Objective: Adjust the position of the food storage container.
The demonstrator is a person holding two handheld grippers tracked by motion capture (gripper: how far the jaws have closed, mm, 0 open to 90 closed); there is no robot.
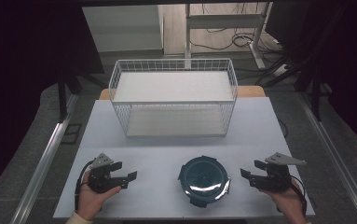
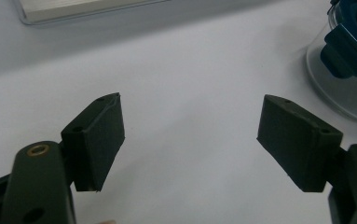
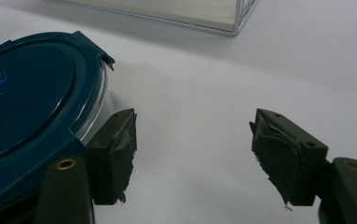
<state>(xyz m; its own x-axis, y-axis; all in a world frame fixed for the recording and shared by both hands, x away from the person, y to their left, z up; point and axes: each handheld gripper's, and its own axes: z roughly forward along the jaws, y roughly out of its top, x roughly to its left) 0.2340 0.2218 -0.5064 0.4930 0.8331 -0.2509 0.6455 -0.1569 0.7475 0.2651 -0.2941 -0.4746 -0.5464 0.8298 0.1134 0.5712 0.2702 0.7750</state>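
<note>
Seemingly upright, round lidded container (image 1: 203, 180), lid up, between tools.

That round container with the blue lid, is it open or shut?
Shut: the blue lid sits flat on the round container, covering its rim. Whether its side clips are latched, I cannot tell.

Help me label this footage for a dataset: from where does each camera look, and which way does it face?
High view: above the person's side, facing forward and down on the white table, wire basket and round container; both hands with the left hand-held gripper and right hand-held gripper show.
Left gripper view: rides the left hand-held gripper, looking along its open jaws across the table.
Right gripper view: rides the right hand-held gripper, jaws open.
Shared: both gripper views catch the container.
</note>
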